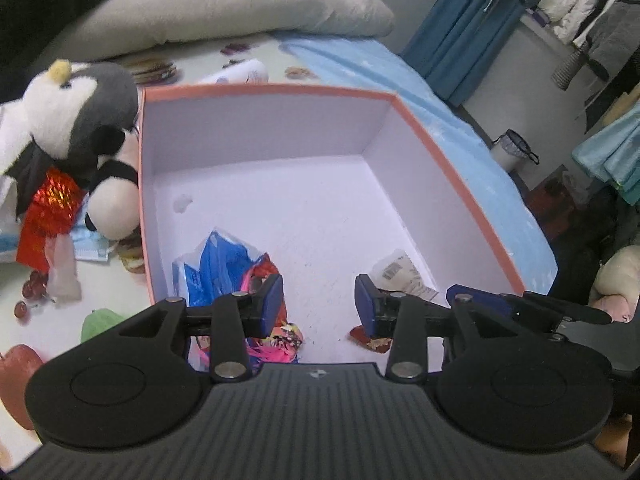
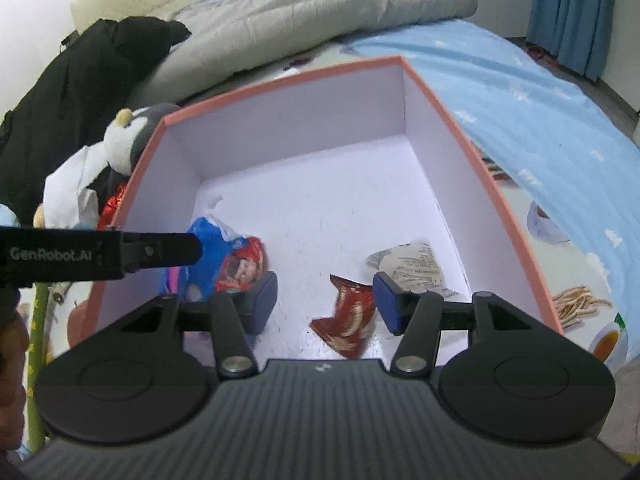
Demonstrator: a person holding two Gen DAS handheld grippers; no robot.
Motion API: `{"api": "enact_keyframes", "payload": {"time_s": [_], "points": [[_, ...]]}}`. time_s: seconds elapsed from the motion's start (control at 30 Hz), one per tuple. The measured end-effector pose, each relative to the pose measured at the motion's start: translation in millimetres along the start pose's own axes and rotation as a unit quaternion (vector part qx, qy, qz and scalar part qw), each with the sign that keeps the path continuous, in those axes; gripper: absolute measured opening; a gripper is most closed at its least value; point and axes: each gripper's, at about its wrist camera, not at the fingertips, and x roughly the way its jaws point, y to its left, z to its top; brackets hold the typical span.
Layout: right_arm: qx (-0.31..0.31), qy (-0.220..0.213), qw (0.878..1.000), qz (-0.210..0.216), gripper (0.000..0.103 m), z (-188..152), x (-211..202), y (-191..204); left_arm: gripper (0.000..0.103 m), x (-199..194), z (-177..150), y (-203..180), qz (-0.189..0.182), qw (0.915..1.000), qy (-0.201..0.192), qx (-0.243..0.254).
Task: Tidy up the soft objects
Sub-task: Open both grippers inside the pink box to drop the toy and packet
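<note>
Over the box [image 2: 436, 92], two tongs hang, left tongs [image 1: 320, 300] and right tongs [image 2: 325, 302], both let go, holding nothing. Three soft bags lie inside: blue bag [image 1: 208, 264], red bag [image 2: 350, 320], white bag [image 2: 416, 268]. One penguin toy [image 1: 80, 108] sits outside, touching the box.

Wrappers [image 2: 344, 320] lie in the box [image 2: 452, 120]; the plush penguin [image 1: 76, 108] sits left of it.
</note>
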Motion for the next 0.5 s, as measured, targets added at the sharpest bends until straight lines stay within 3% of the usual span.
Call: {"api": "enact_keyframes", "payload": {"time_s": [0.23, 0.5], "points": [[-0.004, -0.048, 0.999, 0.003, 0.056, -2, -42, 19, 0.046, -51, -9, -2, -0.002, 0.999, -0.043, 0.012], [-0.015, -0.094, 0.995, 0.02, 0.056, -21, -94, 49, 0.046, -118, -41, 3, 0.006, 0.9959, -0.089, 0.016]]}}
